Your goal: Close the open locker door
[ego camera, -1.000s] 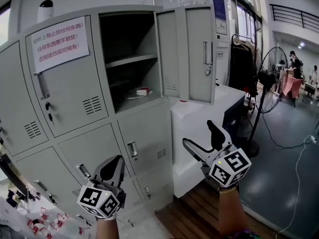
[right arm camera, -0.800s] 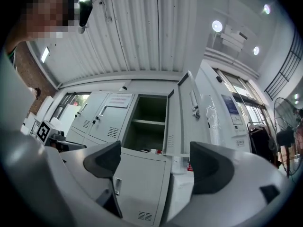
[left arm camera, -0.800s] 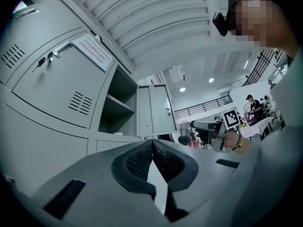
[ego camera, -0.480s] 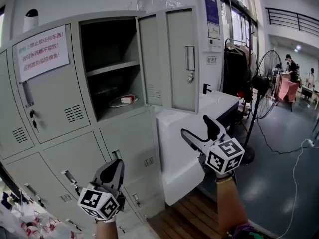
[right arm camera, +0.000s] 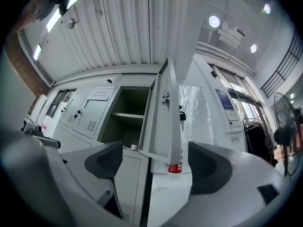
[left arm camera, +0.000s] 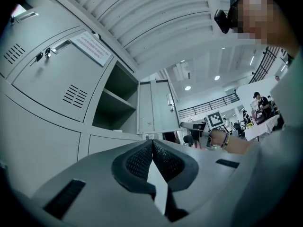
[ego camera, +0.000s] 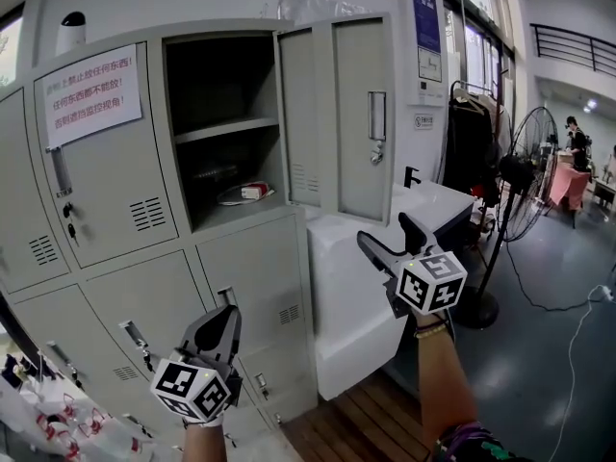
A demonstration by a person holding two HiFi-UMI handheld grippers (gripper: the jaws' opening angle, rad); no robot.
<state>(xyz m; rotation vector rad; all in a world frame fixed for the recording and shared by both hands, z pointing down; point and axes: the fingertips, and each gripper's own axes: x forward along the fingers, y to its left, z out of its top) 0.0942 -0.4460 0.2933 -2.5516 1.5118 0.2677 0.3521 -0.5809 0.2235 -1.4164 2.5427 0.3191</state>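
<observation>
Your locker door [ego camera: 337, 114] stands swung out from the right side of the open compartment [ego camera: 217, 85], its inner face turned toward you. Its free edge, with the handle [ego camera: 376, 118], juts out over the white desk [ego camera: 351, 296] that stands against the locker bank [ego camera: 125, 210].

Your right claw [ego camera: 387, 234] is held up below that free edge, clear of it, with its jaws wide apart and nothing between them. In the right gripper view the locker door [right arm camera: 163, 122] shows almost edge-on, lined up in the gap of the right claw [right arm camera: 155, 162]. A bottle [right arm camera: 174, 168] with a red label stands on the desk just beyond the door's lower corner.

Your left claw [ego camera: 226, 308] sits low in front of the lower lockers. In the left gripper view the left claw [left arm camera: 152, 145] has its pads pressed together, empty.

Inside the compartment a shelf [ego camera: 226, 128] crosses the upper part. A small red-and-white thing [ego camera: 252, 192] lies on the compartment floor, back from the front lip.

To your right the floor is open as far as a standing fan [ego camera: 525, 176].
</observation>
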